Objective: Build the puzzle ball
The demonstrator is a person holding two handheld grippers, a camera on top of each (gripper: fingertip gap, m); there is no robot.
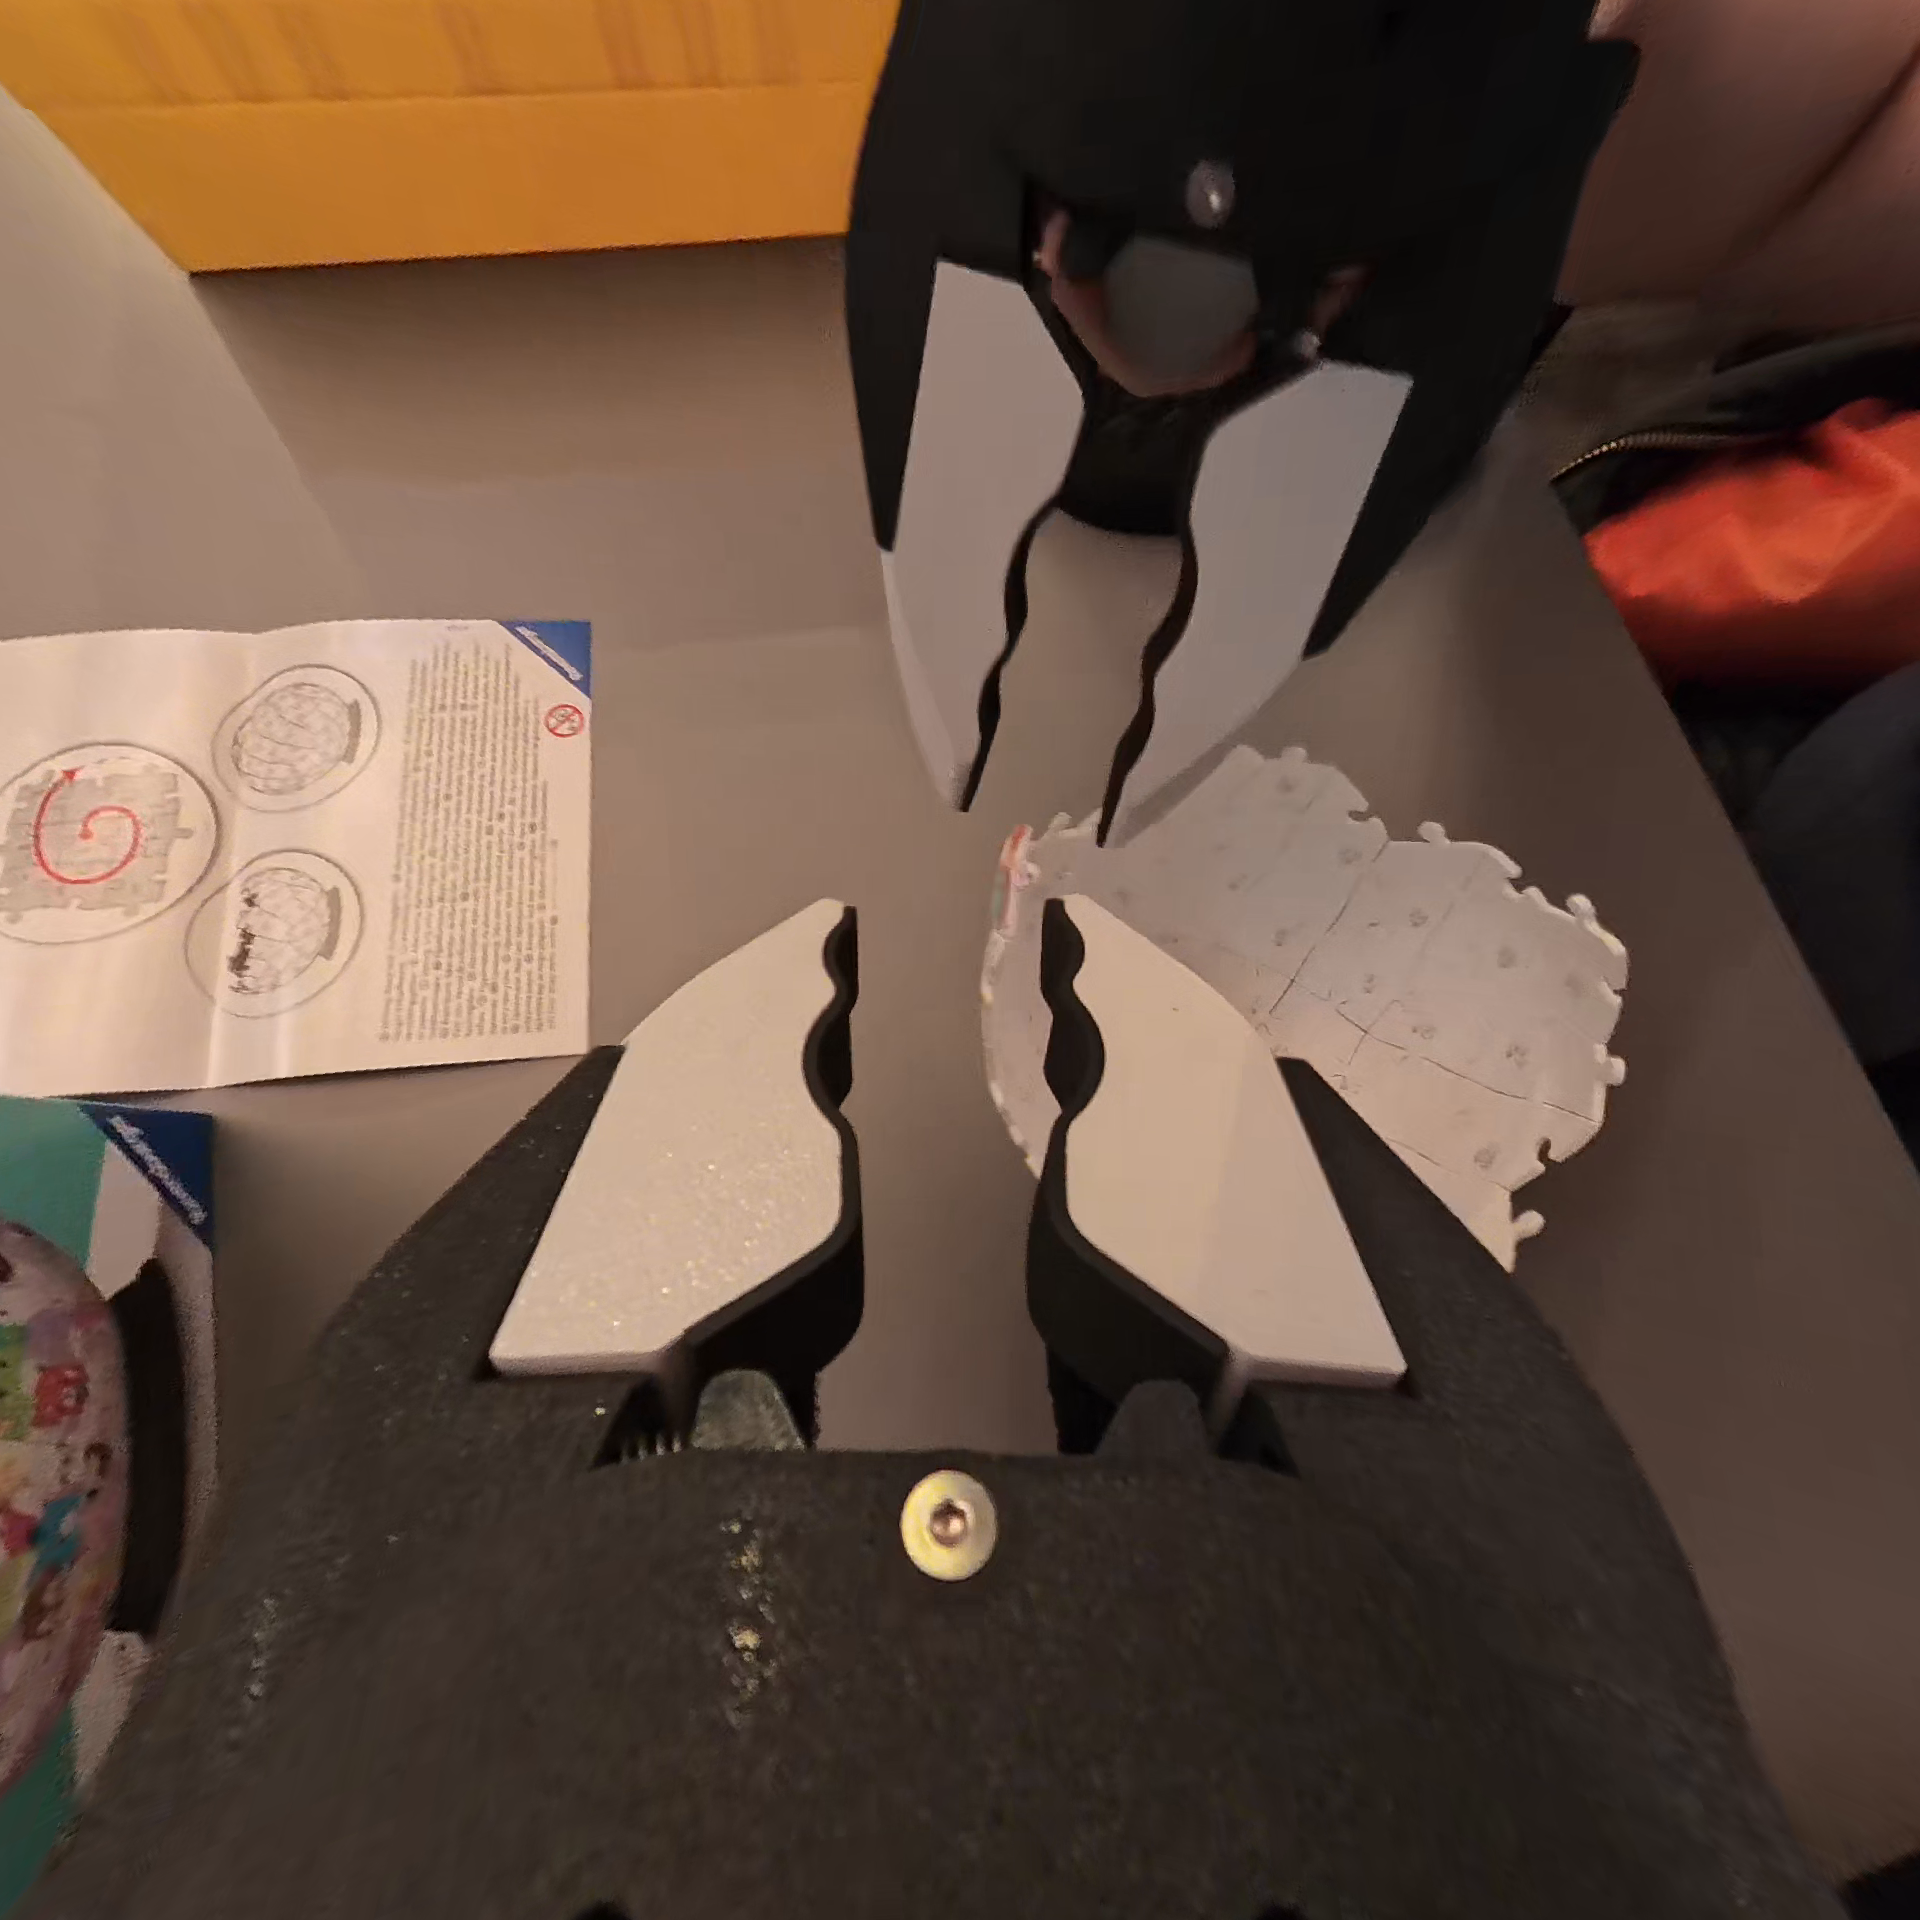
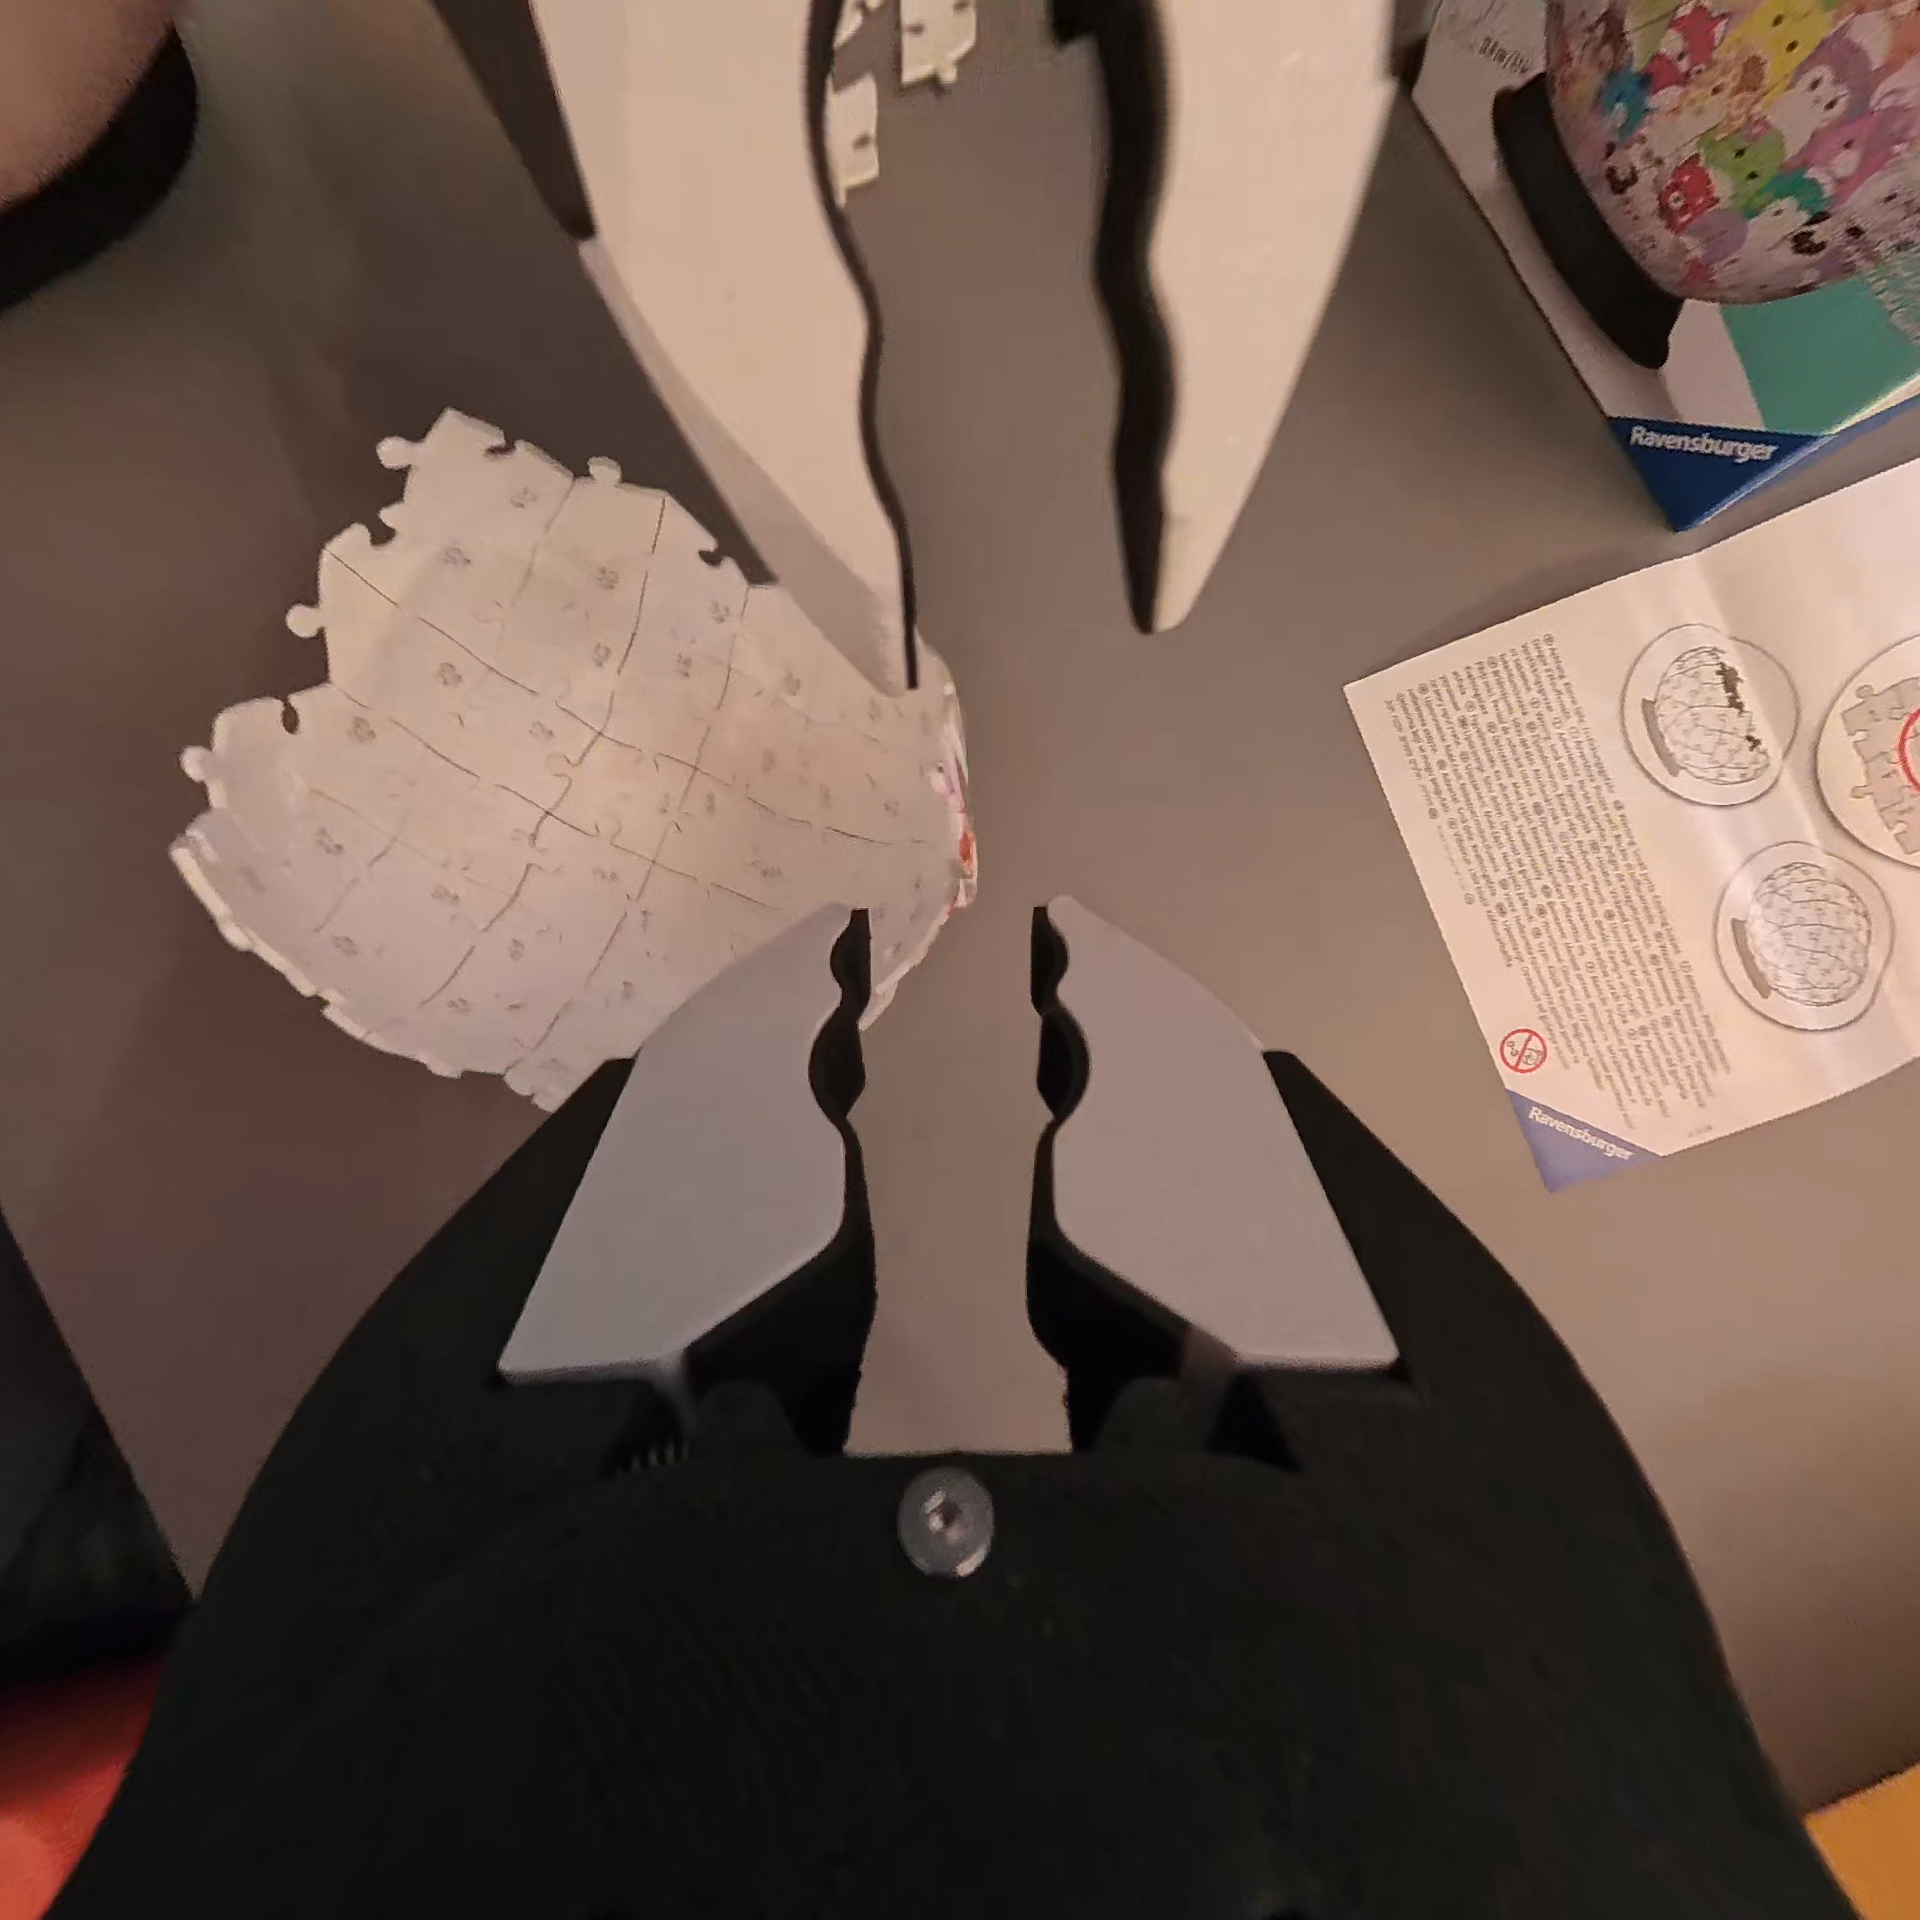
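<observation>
A part-built puzzle ball shell (image 1: 1351, 966) lies on the grey table (image 1: 644, 499), white curved inner side up, with a strip of coloured print at its edge. It also shows in the right wrist view (image 2: 571, 758). My left gripper (image 1: 951, 914) is open and empty, its right finger over the shell's left edge. My right gripper (image 2: 948, 914) is open and empty, its left finger over the shell's near edge. The two grippers face each other, tips close: the right one (image 1: 1037, 821) shows in the left view, the left one (image 2: 1029, 649) in the right view.
A folded instruction leaflet (image 1: 291, 852) (image 2: 1683, 831) lies flat beside the grippers. The puzzle box (image 1: 62, 1455) (image 2: 1766, 208) stands past it. Loose white pieces (image 2: 883, 94) lie behind the left gripper. A yellow board (image 1: 468, 135) lies at the table's end. An orange-and-black jacket (image 1: 1766, 540) lies off the table edge. The grippers' ends are close to 5 cm from one another.
</observation>
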